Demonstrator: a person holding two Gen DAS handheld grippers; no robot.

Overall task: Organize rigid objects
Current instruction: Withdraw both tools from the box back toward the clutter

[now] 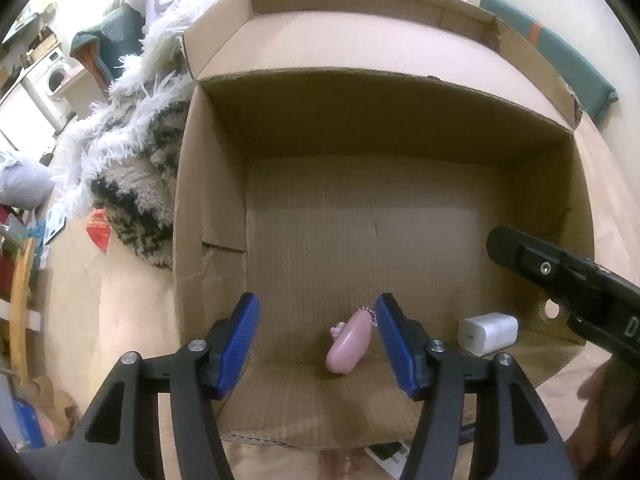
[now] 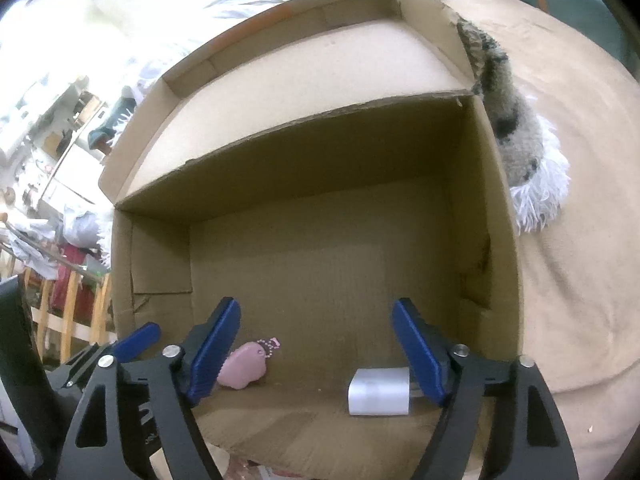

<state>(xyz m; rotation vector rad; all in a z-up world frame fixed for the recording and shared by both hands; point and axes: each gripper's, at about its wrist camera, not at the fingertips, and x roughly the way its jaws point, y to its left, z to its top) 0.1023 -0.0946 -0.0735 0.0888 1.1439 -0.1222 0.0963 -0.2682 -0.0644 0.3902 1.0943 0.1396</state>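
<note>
An open cardboard box (image 1: pixel 208 184) lies in front of me, also in the right wrist view (image 2: pixel 500 216). On its floor near the front lie a small pink case with a bead chain (image 1: pixel 347 343) and a white charger block (image 1: pixel 487 333). My left gripper (image 1: pixel 316 344) is open over the box front, the pink case just inside its right finger, not touching. My right gripper (image 2: pixel 316 352) is open and empty; the white block (image 2: pixel 379 397) sits beside its right finger and the pink case (image 2: pixel 243 368) by its left finger.
A shaggy white and grey rug (image 1: pixel 132 152) is bunched against the box's left side, seen also at the right in the right wrist view (image 2: pixel 516 128). Tan bedding (image 2: pixel 580 200) surrounds the box. A red packet (image 1: pixel 98 226) lies left. The right gripper's body (image 1: pixel 568 276) reaches over the box's right wall.
</note>
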